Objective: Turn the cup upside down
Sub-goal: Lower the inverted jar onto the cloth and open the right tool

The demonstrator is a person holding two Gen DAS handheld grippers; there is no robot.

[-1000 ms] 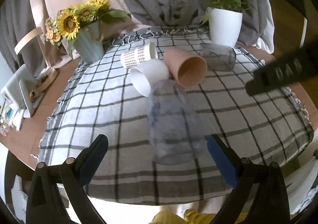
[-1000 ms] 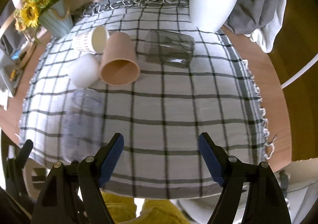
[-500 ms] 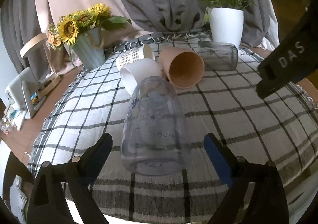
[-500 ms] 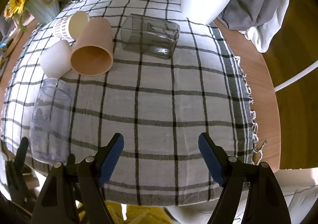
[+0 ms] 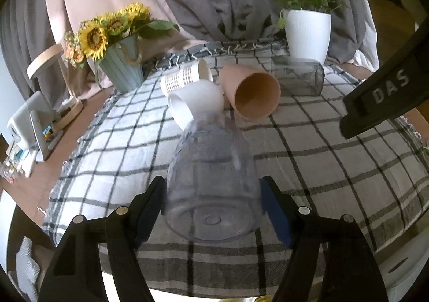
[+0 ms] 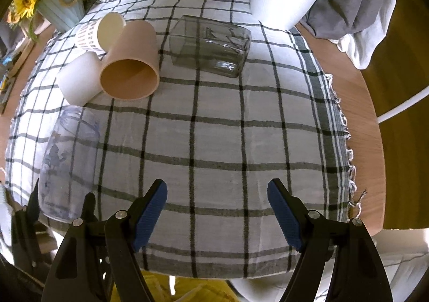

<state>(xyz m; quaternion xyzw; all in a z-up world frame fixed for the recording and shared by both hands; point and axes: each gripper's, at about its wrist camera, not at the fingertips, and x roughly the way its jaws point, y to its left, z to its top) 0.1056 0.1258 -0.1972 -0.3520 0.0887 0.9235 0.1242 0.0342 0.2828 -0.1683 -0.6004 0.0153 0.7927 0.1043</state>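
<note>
A clear bluish plastic cup [image 5: 211, 181] lies on its side on the checked tablecloth [image 5: 335, 168], its base toward me. My left gripper [image 5: 211, 208] has its blue pads on both sides of the cup's base, closed on it. The cup also shows in the right wrist view [image 6: 67, 162] at the near left with the left gripper [image 6: 61, 208] around it. My right gripper [image 6: 217, 211] is open and empty above the near cloth edge. Its body shows at the right of the left wrist view [image 5: 386, 93].
Lying on their sides behind it are a white cup [image 5: 198, 103], a tan cup [image 5: 252, 93], a patterned paper cup [image 5: 185, 77] and a grey glass container [image 5: 297, 77]. A sunflower vase [image 5: 120, 66] and a white plant pot [image 5: 308, 34] stand at the back.
My left gripper has come forward and closed its pads onto the base of the clear cup. My right gripper has drifted slightly over the cloth and stayed open.
</note>
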